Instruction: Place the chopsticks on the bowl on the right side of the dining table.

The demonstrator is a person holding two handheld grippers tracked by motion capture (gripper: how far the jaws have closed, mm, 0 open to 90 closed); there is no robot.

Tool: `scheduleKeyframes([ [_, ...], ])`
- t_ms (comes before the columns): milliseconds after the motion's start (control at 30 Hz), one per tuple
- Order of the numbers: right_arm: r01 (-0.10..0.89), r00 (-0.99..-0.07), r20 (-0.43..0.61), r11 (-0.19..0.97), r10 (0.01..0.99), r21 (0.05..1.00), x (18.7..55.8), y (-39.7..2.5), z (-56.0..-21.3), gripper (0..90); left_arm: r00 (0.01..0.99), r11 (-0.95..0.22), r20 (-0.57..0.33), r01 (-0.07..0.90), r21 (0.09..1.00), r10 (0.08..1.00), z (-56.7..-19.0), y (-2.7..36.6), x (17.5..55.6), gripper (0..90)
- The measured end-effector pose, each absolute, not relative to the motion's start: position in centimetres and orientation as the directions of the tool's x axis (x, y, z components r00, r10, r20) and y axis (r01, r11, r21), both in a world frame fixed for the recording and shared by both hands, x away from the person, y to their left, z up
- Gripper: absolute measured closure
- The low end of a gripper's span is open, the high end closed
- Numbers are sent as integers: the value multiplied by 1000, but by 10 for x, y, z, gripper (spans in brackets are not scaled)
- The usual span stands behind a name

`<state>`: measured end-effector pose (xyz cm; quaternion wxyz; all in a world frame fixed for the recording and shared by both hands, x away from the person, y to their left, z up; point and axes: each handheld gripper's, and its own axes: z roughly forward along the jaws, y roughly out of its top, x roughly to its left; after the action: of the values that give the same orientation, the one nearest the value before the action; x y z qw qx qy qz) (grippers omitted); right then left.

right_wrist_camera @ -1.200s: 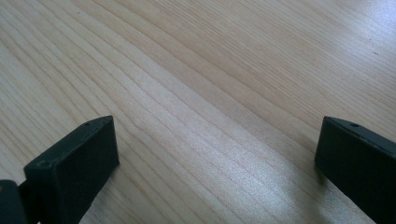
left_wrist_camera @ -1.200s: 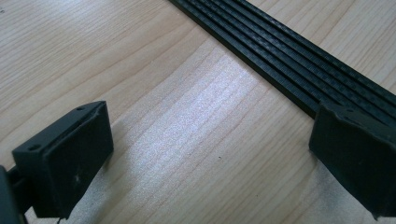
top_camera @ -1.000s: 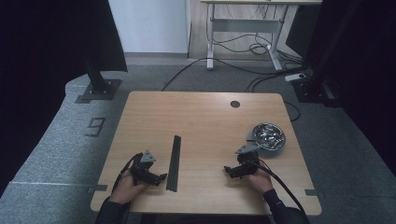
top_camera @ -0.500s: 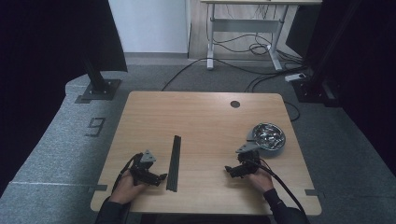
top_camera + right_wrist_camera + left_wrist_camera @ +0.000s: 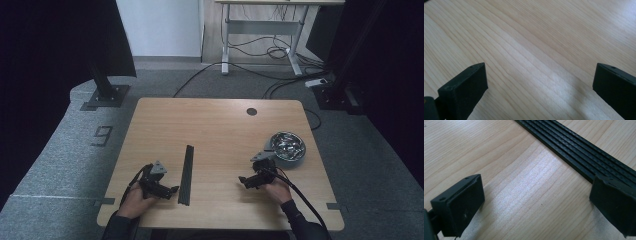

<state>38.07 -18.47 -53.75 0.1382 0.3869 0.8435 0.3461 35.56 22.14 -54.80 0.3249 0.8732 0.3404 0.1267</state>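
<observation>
strip (image 5: pixel 186 174): long, black, ribbed, flat | left gripper (image 5: pixel 168 190): just beside

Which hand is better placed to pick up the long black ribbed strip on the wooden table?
Left. The left gripper sits open right beside the long black ribbed strip, which runs just past one jaw in its own view. The right gripper, also open, faces bare wooden table.

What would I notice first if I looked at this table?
Probably the long black strip lying flat on the near part of the wooden table, right beside the open left gripper. Next comes the shiny metal bowl near the table's right edge, just beyond the right gripper, which is open too and holds nothing.
</observation>
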Motion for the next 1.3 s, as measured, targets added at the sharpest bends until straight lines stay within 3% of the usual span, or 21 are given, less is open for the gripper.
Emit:
scheduleKeyframes([
  [1300, 524, -729, 51, 508, 683, 683, 405, -118, -520, 0, 736, -557, 0, 512, 654, 677, -548, 221, 356, 0],
])
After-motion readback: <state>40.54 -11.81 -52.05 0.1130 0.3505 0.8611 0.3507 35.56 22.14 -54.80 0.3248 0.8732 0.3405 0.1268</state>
